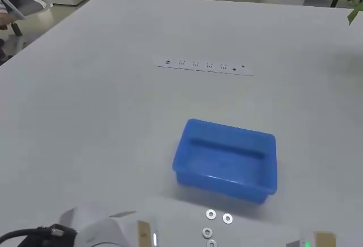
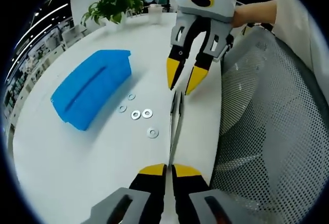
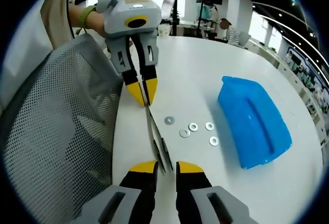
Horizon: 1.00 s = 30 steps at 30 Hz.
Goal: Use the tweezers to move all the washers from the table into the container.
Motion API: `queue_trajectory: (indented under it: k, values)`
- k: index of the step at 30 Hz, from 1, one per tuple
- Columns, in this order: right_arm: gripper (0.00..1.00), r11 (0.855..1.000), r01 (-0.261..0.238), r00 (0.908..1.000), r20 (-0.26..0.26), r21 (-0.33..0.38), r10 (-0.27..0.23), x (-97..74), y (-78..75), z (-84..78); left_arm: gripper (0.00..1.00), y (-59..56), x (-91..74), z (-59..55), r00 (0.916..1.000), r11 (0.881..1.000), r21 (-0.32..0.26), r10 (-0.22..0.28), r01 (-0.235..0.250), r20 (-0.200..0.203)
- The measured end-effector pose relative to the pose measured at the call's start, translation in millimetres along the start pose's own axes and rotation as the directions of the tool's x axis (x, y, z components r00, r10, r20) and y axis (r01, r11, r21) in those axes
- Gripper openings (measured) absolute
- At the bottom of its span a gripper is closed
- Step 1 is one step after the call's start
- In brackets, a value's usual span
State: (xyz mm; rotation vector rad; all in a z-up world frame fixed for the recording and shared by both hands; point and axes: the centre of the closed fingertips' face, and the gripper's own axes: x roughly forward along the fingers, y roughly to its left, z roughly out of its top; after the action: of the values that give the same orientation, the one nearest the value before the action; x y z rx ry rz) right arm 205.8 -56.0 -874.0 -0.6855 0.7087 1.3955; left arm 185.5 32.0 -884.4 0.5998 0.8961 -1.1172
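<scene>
A blue container (image 1: 227, 162) stands on the white table (image 1: 113, 116), with several washers (image 1: 211, 214) lying loose just in front of it. The washers (image 2: 135, 114) are spread between the container (image 2: 92, 88) and the tweezers (image 2: 176, 124). My left gripper (image 2: 169, 170) is shut on the tweezers' rear end. The right gripper (image 2: 185, 76) faces it, open, fingers just over the tweezers' far end. From the right gripper (image 3: 166, 167), the tweezers (image 3: 154, 131) run from between its jaws to the left gripper (image 3: 145, 91), beside the washers (image 3: 193, 127) and the container (image 3: 254, 121).
A built-in socket strip (image 1: 204, 67) lies across the table beyond the container. A grey mesh chair (image 2: 267, 131) stands at the near table edge behind the grippers. A potted plant (image 2: 115, 5) sits at the table's far end. The left gripper's white body (image 1: 108, 230) shows bottom left.
</scene>
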Motion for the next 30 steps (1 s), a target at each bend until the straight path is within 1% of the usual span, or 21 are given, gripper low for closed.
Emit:
queue_trajectory:
  k: [3,5,9,12,16,19,20,22,26,30]
  values:
    - [0.11,1.000,-0.011,0.9999,-0.010,-0.018,0.011,2.7,0.0,0.3,0.00,-0.2,1.3,1.4,1.0000,0.999,0.037,-0.004,0.004,-0.001]
    - [0.11,0.999,-0.020,0.9997,-0.013,-0.027,0.020,4.4,0.5,1.1,0.00,-0.3,1.3,1.5,1.0000,0.999,0.045,-0.003,0.003,-0.004]
    - [0.11,0.999,-0.034,0.9994,-0.008,-0.032,0.034,6.6,1.6,3.1,0.00,-3.6,-1.8,2.7,0.9999,0.999,0.048,-0.015,0.016,-0.002]
    - [0.11,0.999,-0.038,0.9993,-0.007,-0.038,0.037,7.4,1.8,3.8,0.00,-5.8,-8.8,6.9,0.9997,0.998,0.055,-0.018,0.017,0.014]
    - [0.11,0.998,-0.042,0.9991,-0.001,-0.044,0.042,7.6,2.4,5.7,0.00,-6.5,-20.4,16.1,0.9993,0.997,0.080,-0.010,0.007,0.037]
    - [0.11,0.998,-0.048,0.9987,0.015,-0.036,0.048,8.1,2.7,8.8,0.00,-7.3,-24.2,21.6,0.9989,0.996,0.090,-0.011,0.007,0.045]
    - [0.11,0.998,-0.050,0.9986,0.016,-0.035,0.051,8.0,3.1,9.5,0.00,-5.4,-26.1,24.2,0.9989,0.995,0.096,0.006,-0.010,0.046]
    - [0.11,0.998,-0.052,0.9984,0.017,-0.044,0.053,8.2,3.5,10.4,0.00,-5.0,-30.0,29.8,0.9985,0.994,0.104,0.014,-0.019,0.052]
    - [0.11,0.997,-0.059,0.9980,0.020,-0.055,0.061,8.7,5.1,11.8,0.00,-7.9,-39.8,46.2,0.9961,0.992,0.121,0.016,-0.026,0.087]
    - [0.10,0.997,-0.058,0.9979,0.026,-0.060,0.060,9.0,4.4,12.9,0.00,-9.6,-46.0,59.2,0.9946,0.988,0.154,0.014,-0.030,0.102]
